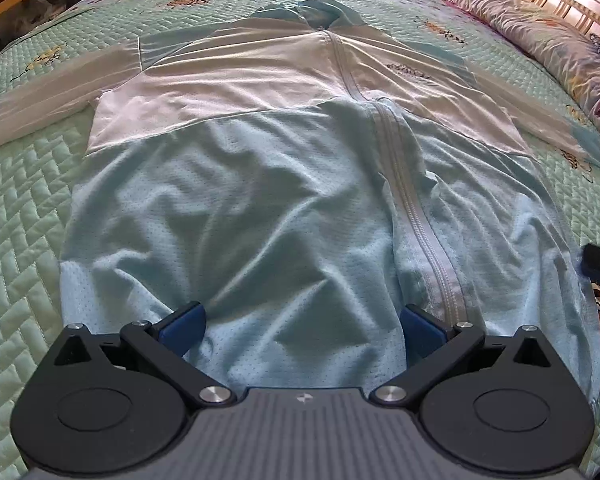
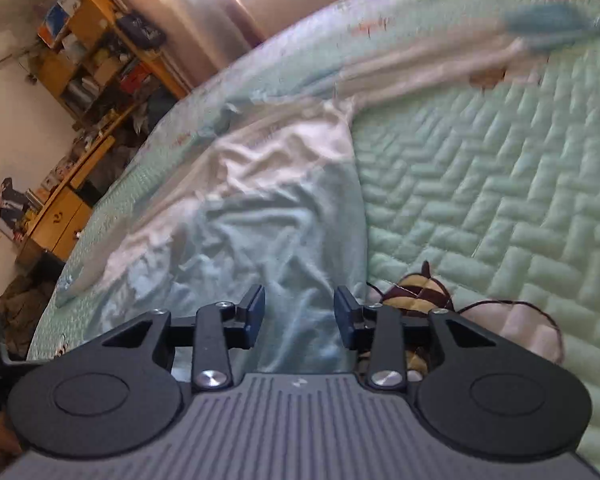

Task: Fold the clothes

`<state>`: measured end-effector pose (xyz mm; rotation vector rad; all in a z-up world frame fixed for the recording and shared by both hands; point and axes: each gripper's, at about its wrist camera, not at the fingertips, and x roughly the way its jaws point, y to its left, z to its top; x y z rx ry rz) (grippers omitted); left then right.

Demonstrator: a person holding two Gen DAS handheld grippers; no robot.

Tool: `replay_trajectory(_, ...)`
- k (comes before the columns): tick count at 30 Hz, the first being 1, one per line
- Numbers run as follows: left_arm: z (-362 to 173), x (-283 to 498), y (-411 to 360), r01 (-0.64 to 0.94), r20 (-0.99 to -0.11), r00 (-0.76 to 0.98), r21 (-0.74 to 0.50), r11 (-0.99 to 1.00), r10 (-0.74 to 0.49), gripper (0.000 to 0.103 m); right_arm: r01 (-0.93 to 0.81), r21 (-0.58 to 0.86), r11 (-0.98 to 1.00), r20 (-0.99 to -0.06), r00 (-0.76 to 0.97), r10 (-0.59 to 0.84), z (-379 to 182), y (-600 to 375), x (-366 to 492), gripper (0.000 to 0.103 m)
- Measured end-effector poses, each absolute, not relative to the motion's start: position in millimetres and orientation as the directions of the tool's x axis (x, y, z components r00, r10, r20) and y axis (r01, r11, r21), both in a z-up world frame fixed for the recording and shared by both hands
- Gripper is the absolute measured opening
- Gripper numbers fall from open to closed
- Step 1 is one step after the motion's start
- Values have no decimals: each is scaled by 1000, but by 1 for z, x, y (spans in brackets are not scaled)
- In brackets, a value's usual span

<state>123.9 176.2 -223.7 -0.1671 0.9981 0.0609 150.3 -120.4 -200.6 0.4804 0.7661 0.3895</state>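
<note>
Left wrist view: jacket (image 1: 284, 184) spread flat on bed (image 1: 24, 200), unfolded; both sets of jaws spread, empty. Next: pinch a sleeve (image 1: 60, 92), fold inward.

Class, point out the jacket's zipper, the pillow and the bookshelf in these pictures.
zipper (image 1: 414, 216), left wrist view, its middle stretch.
pillow (image 1: 540, 36), left wrist view, its floral cover.
bookshelf (image 2: 88, 52), right wrist view, its cluttered shelves.

- My left wrist view sits low at the jacket's (image 1: 284, 184) hem, facing up its length toward the collar.
- My right wrist view is tilted, looking across the bed (image 2: 480, 184) from the jacket's side.
- Both share jacket and quilt.
</note>
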Motion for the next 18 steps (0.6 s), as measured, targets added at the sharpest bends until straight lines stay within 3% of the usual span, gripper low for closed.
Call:
replay_trajectory(4,-224,122,175,-118,-836,549,-106,987,-24,102,-237,470,850,-573,650,498,-204,-109,121,56)
replay_trajectory(7,-224,119,177,-106,-829,558,-112,988,-35,102,-214,439,873,-651,593,473,-225,-104,113,56)
replay_trajectory(14,-224,114,178,-82,-822,568,-118,990,-51,102,-245,445,862,-618,612,493,-201,-105,91,57)
replay_trajectory(16,-224,112,178,-76,-822,567,-113,991,-50,102,-200,448,872,-678,560,477,-216,-104,92,56)
replay_trajectory(18,-224,108,178,-75,-825,563,-112,991,-51,102,-219,414,883,-677,575,460,-223,-100,86,56)
